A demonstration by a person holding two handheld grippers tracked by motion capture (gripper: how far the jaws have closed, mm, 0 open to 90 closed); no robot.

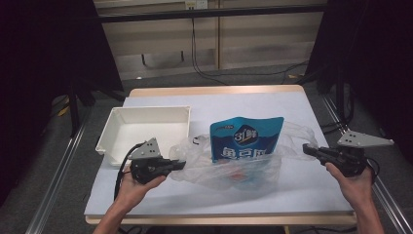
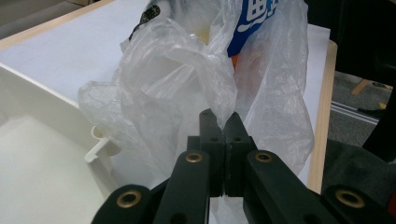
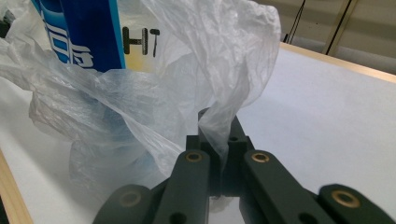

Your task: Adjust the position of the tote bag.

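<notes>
A clear plastic bag (image 1: 229, 165) lies in the middle of the white table, with a blue snack pouch (image 1: 246, 139) standing inside it. My left gripper (image 1: 181, 164) is shut on the bag's left edge; in the left gripper view its jaws (image 2: 223, 122) pinch a fold of the bag film (image 2: 187, 84). My right gripper (image 1: 308, 148) is shut on the bag's right edge; in the right gripper view a twisted strip of the bag (image 3: 224, 93) runs down between the closed jaws (image 3: 219, 122). The pouch (image 3: 79, 32) shows blue behind the film there.
An empty white tray (image 1: 146, 131) stands left of the bag, close to my left gripper; its rim (image 2: 46, 100) shows in the left gripper view. The table's wooden edge (image 1: 219, 220) runs along the front. Dark stands and cables lie beyond the far side.
</notes>
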